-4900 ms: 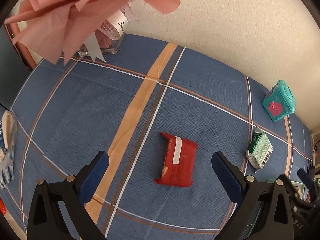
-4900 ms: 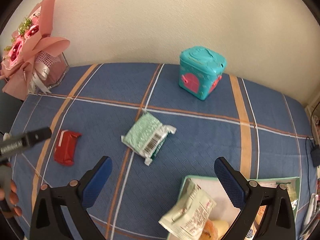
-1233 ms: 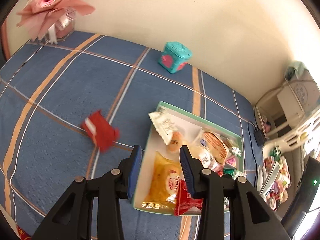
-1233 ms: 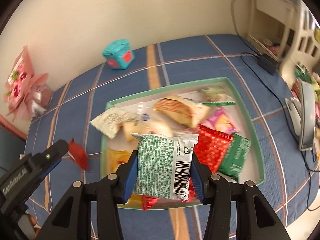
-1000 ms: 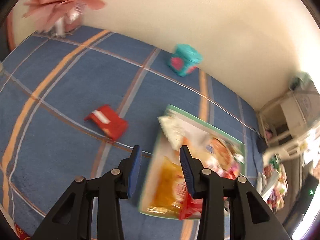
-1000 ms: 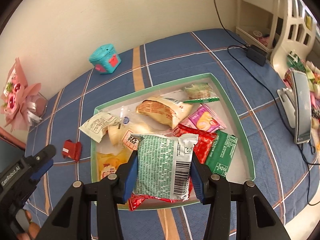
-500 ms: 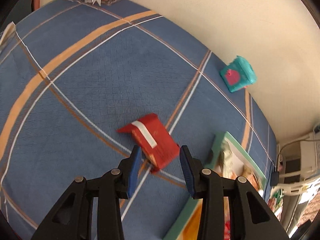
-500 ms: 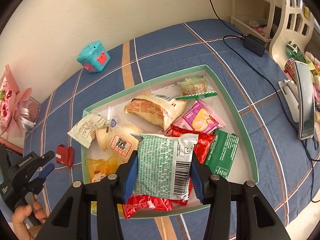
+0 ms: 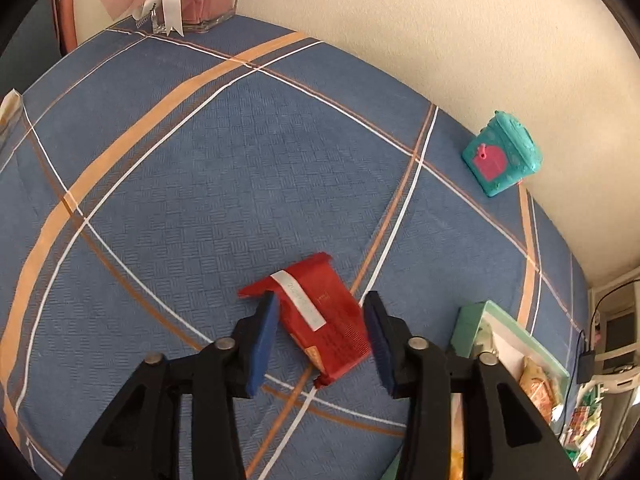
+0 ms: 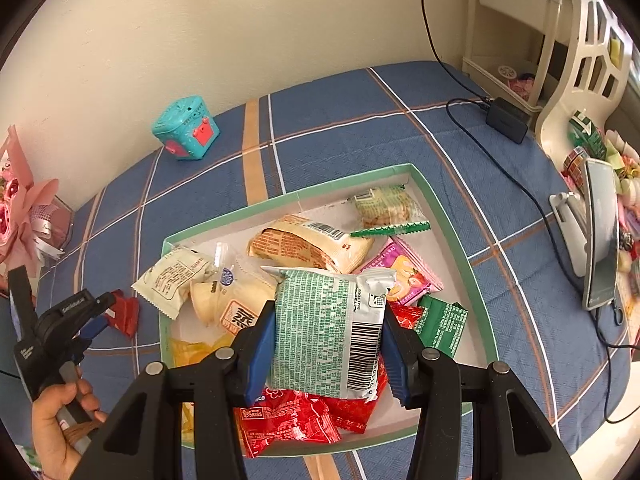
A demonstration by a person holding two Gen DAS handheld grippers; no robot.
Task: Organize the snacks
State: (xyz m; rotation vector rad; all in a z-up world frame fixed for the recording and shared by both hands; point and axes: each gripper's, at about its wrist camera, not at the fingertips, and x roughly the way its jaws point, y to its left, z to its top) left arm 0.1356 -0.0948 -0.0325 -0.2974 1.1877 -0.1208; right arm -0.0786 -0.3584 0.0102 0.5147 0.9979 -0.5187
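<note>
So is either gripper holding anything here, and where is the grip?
The right gripper holds the green snack packet by its two side edges. The left gripper, jaws just opening, straddles the red packet without gripping it.

The flat snack packet point(image 9: 320, 320) lies on the desk point(image 9: 200, 184) between the left gripper point(image 9: 320, 332) jaws, tray point(image 9: 472, 320) to its right. The right gripper point(image 10: 328, 340) holds a barcoded packet point(image 10: 324, 332) over the tray's near side; the cube box point(image 10: 185, 133) sits far beyond, left.
</note>
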